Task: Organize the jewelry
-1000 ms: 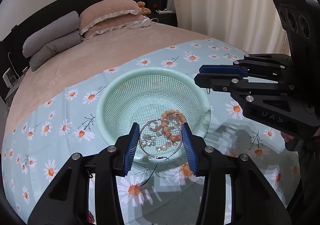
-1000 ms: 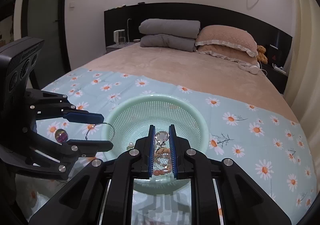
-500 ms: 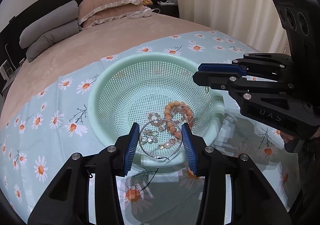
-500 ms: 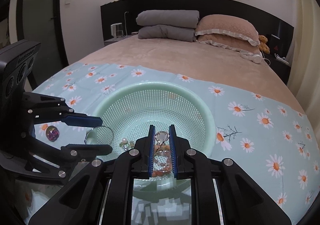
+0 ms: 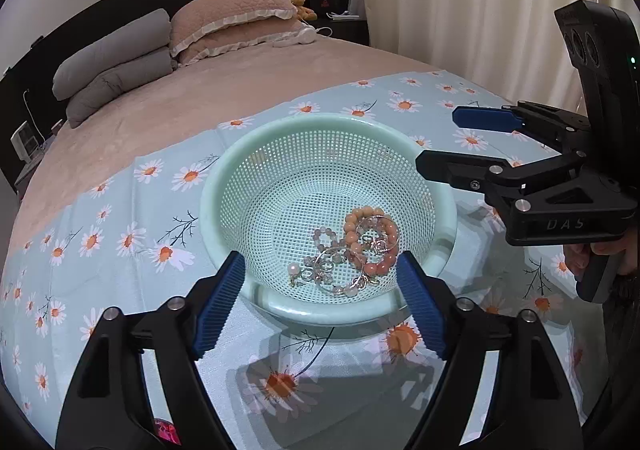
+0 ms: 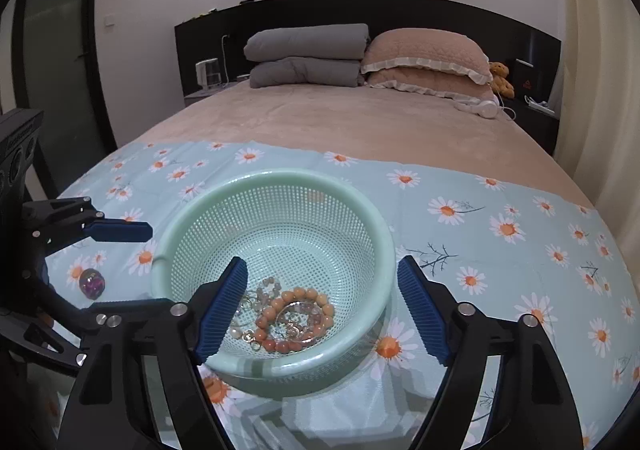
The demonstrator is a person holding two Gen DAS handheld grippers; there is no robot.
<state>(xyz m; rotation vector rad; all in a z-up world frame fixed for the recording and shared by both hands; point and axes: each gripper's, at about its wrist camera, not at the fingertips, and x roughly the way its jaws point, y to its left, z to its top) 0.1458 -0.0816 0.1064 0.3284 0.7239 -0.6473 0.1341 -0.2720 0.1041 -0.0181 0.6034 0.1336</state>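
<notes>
Two grippers, both with jaws spread wide and nothing between them, hang over one mint-green basket.

Left wrist view: left gripper (image 5: pixel 320 302) sits low at 6 o'clock, its blue pads flanking the near rim of the basket (image 5: pixel 224 186). Jewelry lies heaped on the basket floor, toward 5 o'clock of the bowl: an orange bead bracelet (image 5: pixel 370 240), a thin silver bangle (image 5: pixel 334 278), a pearl piece (image 5: pixel 294 269) and small clear-stone bits tangled together. Pile sits where the mesh slopes lowest, so pieces gather there by themselves. Right gripper (image 5: pixel 452 140) reaches in from 3 o'clock, above the far-right rim, also empty. Basket rests on a daisy-print cloth (image 5: pixel 132 234) spread over the bed, likely to give small pieces a plain catching surface.

Right wrist view: right gripper (image 6: pixel 322 304) frames the same pile (image 6: pixel 288 320) from 6 o'clock; left gripper (image 6: pixel 120 246) enters at 9 o'clock beside the rim. One purple bead-like ball (image 6: pixel 92 282) lies outside the basket on the cloth at 8 o'clock, under the left gripper. Judgement: that stray looks like the next thing to collect.
</notes>
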